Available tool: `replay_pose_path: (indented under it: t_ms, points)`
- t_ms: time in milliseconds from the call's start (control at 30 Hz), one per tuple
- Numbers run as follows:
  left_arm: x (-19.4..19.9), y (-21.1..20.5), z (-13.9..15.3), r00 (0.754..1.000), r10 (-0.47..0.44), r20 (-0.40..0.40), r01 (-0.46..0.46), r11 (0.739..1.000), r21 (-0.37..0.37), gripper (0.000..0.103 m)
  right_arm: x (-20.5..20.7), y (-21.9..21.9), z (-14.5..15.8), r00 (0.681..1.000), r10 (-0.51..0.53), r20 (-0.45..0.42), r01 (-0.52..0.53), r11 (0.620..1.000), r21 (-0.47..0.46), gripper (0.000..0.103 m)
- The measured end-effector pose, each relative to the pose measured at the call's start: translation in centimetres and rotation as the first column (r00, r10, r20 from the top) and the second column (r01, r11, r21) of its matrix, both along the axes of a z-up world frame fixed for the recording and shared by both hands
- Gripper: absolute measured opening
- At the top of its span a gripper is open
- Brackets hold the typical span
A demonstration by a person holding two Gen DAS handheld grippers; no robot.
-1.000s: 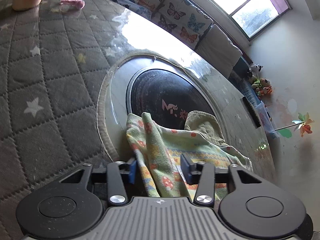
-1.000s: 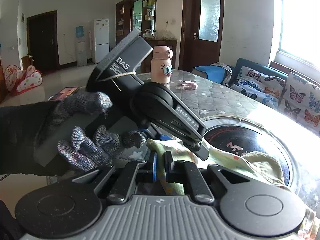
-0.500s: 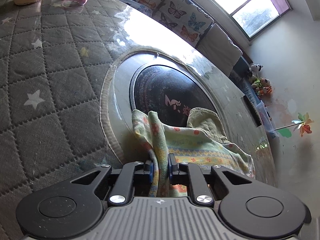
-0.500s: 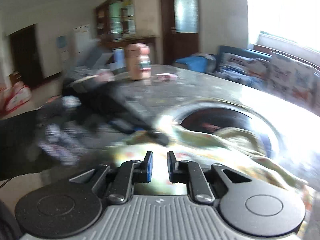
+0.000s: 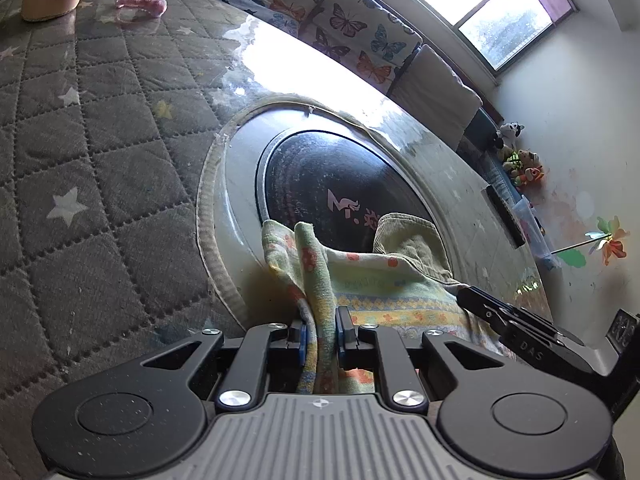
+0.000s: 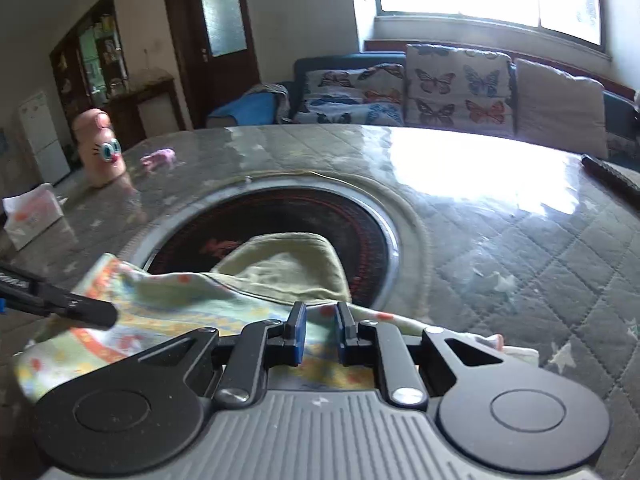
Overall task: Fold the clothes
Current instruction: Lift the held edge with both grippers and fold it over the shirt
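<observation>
A small patterned garment (image 5: 384, 280), pale green with orange dots and a yellow band, lies crumpled on the table over the near rim of a round black hob (image 5: 340, 184). A khaki corduroy part (image 6: 288, 264) sticks up behind it. My left gripper (image 5: 320, 332) is shut on an upright fold at the garment's left end. My right gripper (image 6: 322, 334) hovers low over the garment's (image 6: 168, 300) right side with its jaws a little apart. The cloth lies flat under the gap and the pads do not pinch it. One left finger (image 6: 80, 310) shows at the left edge.
The table has a grey quilted star cover (image 5: 100, 128) under glass. At its far side stand a pink cartoon bottle (image 6: 100, 148), a pink hair tie (image 6: 158, 158) and a tissue box (image 6: 32, 216). A black remote (image 6: 608, 176) lies far right. A butterfly-cushion sofa (image 6: 440, 88) is behind.
The left jaws closed on the garment's fold. The right gripper let go of that spot and swung rightwards to the garment's other side, rolling as it went.
</observation>
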State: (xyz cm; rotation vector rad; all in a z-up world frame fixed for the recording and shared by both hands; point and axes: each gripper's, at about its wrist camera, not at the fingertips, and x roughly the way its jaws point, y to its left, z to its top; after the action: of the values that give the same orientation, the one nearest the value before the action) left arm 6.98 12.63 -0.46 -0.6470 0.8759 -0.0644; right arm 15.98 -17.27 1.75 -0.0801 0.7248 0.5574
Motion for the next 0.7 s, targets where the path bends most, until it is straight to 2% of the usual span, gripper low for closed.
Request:
replay_pose_path:
  t_ms: [167, 367, 467, 533, 567, 633, 700]
  points:
    - [0.0, 0.1, 0.0, 1.0, -0.003, 0.001, 0.003, 1.0, 0.0, 0.015, 0.6, -1.7, -0.4, 0.997, -0.075, -0.005, 0.075, 0.997, 0.003, 0.014]
    - [0.1, 0.0, 0.0, 1.0, -0.006, 0.001, 0.006, 1.0, 0.004, 0.015, -0.2, -4.6, 0.0, 0.989, -0.146, 0.029, 0.147, 0.989, -0.004, 0.02]
    - [0.1, 0.0, 0.0, 1.0, -0.007, 0.001, 0.007, 1.0, 0.008, 0.015, -0.7, -5.9, 0.2, 0.98, -0.189, 0.058, 0.19, 0.982, -0.017, 0.034]
    - [0.2, 0.0, 0.0, 1.0, -0.008, 0.001, 0.008, 1.0, 0.01, 0.015, -0.9, -6.7, 0.3, 0.976, -0.212, 0.059, 0.213, 0.977, -0.008, 0.038]
    - [0.2, 0.0, 0.0, 1.0, -0.009, 0.0, 0.009, 1.0, 0.011, 0.015, -1.1, -7.2, 0.4, 0.973, -0.223, 0.055, 0.223, 0.975, -0.002, 0.044]
    - [0.2, -0.1, 0.1, 1.0, -0.01, 0.0, 0.01, 1.0, 0.015, 0.015, -1.3, -7.8, 0.3, 0.969, -0.242, 0.052, 0.243, 0.97, 0.0, 0.049]
    - [0.2, -0.1, 0.1, 1.0, -0.01, -0.001, 0.01, 1.0, 0.018, 0.015, -1.2, -8.2, 0.1, 0.966, -0.255, 0.04, 0.255, 0.967, 0.007, 0.049]
